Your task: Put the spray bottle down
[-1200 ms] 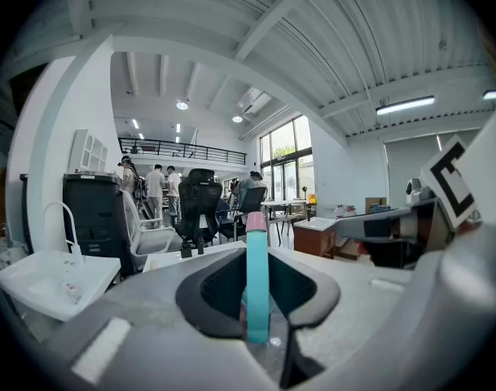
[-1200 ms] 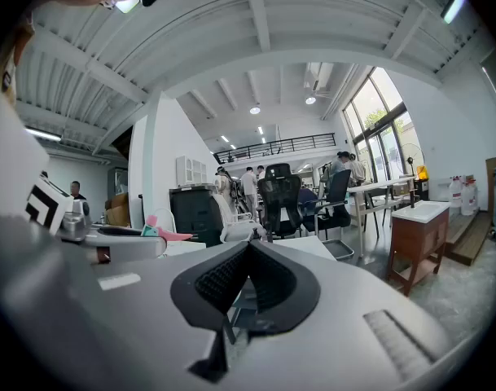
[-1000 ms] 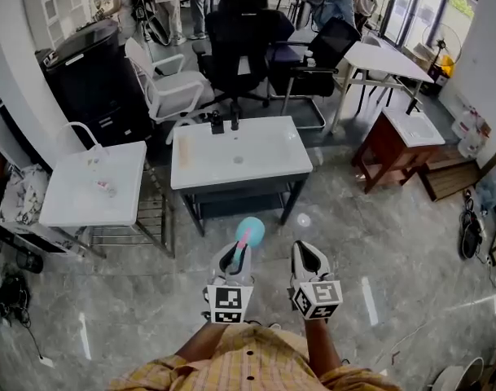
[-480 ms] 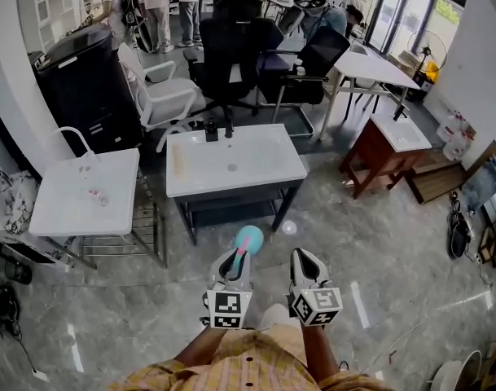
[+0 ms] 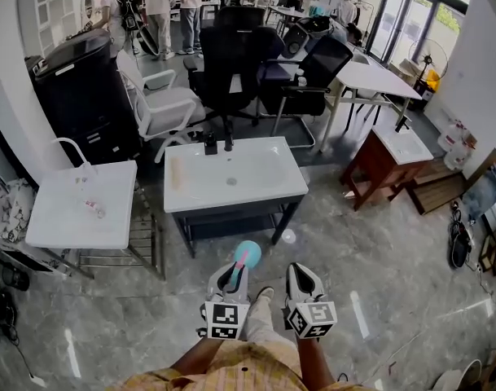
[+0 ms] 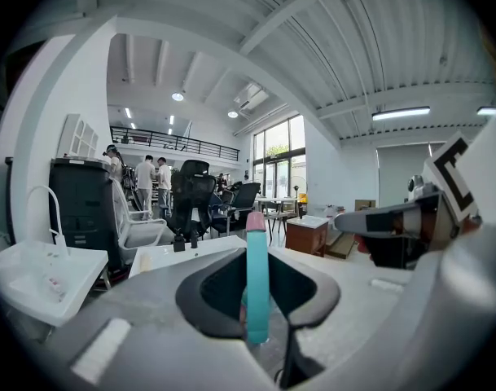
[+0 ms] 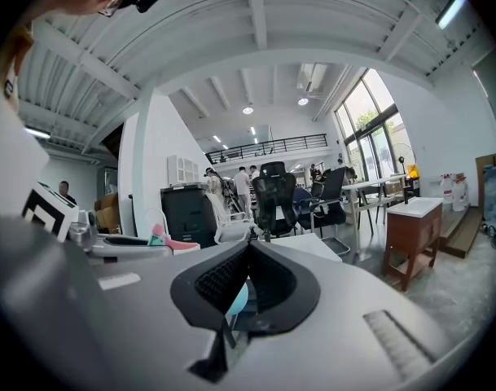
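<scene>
2 grippers hang over the grey floor (image 5: 378, 243), just short of a white washbasin (image 5: 200, 192). The left gripper (image 5: 233, 274) clamps a teal spray bottle (image 5: 248, 255) (pink trigger) in mid-air. The right gripper (image 5: 301, 277) has its jaws pressed together, empty. A smaller basin (image 5: 60, 226) holds pink bits (image 5: 91, 206).

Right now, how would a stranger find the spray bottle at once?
Look at the middle white sink with the black tap. On the near side of it, the left hand-held gripper holds the spray bottle. Teal with a pink part, it stands out against the grey floor.
</scene>
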Available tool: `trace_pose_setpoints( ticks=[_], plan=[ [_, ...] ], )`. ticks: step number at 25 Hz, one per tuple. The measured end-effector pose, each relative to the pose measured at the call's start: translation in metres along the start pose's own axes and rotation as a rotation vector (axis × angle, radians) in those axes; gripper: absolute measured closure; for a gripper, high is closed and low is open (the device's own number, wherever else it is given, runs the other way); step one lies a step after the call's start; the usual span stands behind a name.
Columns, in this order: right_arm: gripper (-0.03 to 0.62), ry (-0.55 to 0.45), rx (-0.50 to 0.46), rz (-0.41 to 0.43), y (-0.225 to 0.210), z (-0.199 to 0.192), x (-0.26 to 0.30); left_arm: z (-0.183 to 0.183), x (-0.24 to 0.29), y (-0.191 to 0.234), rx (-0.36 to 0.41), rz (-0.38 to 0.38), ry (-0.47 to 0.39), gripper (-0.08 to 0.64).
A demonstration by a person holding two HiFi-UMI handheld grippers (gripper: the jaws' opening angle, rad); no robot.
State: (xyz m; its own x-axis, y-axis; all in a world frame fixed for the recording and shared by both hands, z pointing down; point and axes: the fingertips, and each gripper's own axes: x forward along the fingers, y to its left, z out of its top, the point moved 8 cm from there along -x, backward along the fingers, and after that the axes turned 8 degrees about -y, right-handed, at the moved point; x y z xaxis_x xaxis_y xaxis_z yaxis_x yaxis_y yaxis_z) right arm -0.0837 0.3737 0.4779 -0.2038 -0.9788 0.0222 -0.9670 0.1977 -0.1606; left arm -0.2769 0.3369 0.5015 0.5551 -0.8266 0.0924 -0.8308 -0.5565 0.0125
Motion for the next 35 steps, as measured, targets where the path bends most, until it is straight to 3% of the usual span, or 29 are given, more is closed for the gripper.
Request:
trace_pose_setpoints(
  ticks=[9, 26, 35],
  plan=[
    [0.594, -0.004, 0.030, 0.007, -0.047, -0.001, 0.068, 0.003, 0.077, 0.011, 0.022, -0.012, 0.009, 0.489],
    [0.594, -0.001, 0.051, 0.080, -0.196, 0.036, 0.239, 0.034, 0.302, 0.018, 0.050, 0.017, 0.031, 0.489],
    [0.594, 0.008, 0.052, 0.107, -0.247, 0.038, 0.281, 0.030, 0.364, 0.010, 0.040, 0.049, 0.047, 0.489]
  ],
)
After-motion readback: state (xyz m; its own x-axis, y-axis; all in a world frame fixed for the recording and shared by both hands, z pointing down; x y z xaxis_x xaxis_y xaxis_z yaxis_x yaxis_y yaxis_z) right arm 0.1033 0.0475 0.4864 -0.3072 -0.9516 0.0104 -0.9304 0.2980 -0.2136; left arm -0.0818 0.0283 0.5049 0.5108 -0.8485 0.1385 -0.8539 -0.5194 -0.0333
